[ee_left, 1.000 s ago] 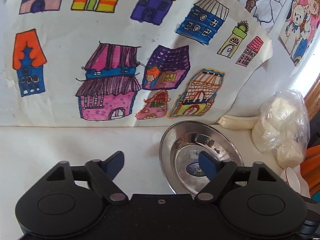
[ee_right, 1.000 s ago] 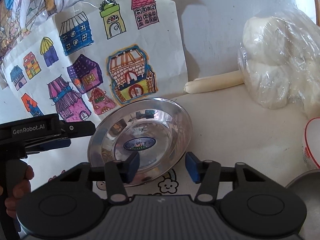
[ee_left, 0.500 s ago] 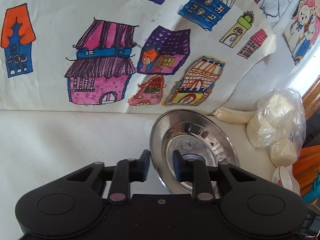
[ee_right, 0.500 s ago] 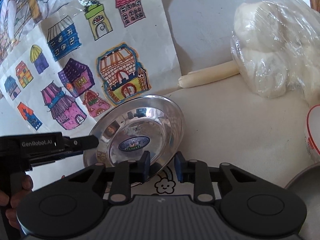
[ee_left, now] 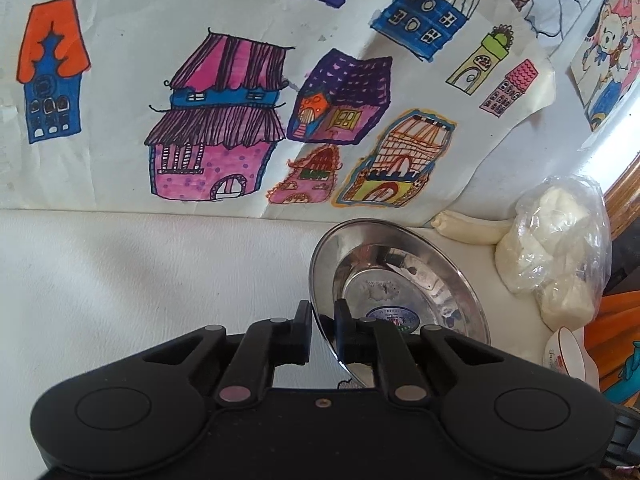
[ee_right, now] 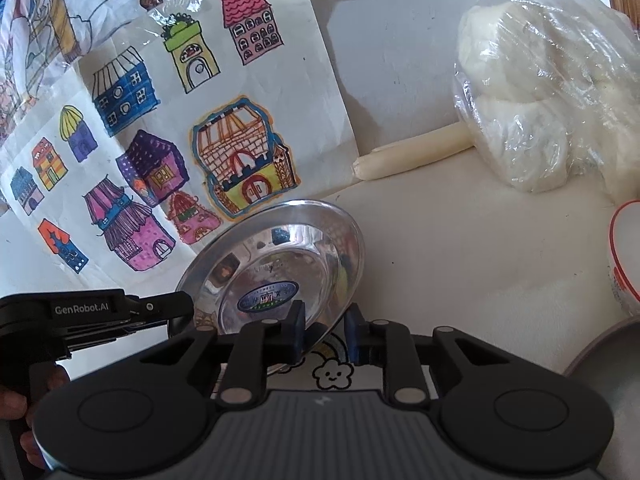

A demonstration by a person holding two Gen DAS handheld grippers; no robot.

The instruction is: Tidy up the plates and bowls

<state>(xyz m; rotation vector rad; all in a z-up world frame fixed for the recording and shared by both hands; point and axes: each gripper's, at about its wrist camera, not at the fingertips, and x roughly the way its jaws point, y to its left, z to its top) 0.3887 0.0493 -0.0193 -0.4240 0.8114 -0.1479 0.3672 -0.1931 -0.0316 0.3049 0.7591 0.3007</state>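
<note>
A shiny steel plate (ee_left: 404, 280) with a blue sticker in its middle is tilted up off the white table. My left gripper (ee_left: 323, 322) is shut on its left rim. In the right wrist view the same plate (ee_right: 280, 264) is tilted, and my right gripper (ee_right: 323, 330) has its jaws close around the plate's near rim, with a gap still showing on the right side. The left gripper (ee_right: 182, 304) shows there clamping the plate's left edge.
A bag of white dough (ee_right: 544, 100) and a white roll (ee_right: 412, 152) lie at the back right. A white bowl with a red rim (ee_right: 626, 256) and a grey dish (ee_right: 600, 356) sit at the right. Children's house drawings (ee_left: 240, 120) cover the wall behind.
Both grippers have closed from wide open. The left gripper has clamped the plate's rim and the plate has tipped up from lying flat. Both grippers moved closer to the plate.
</note>
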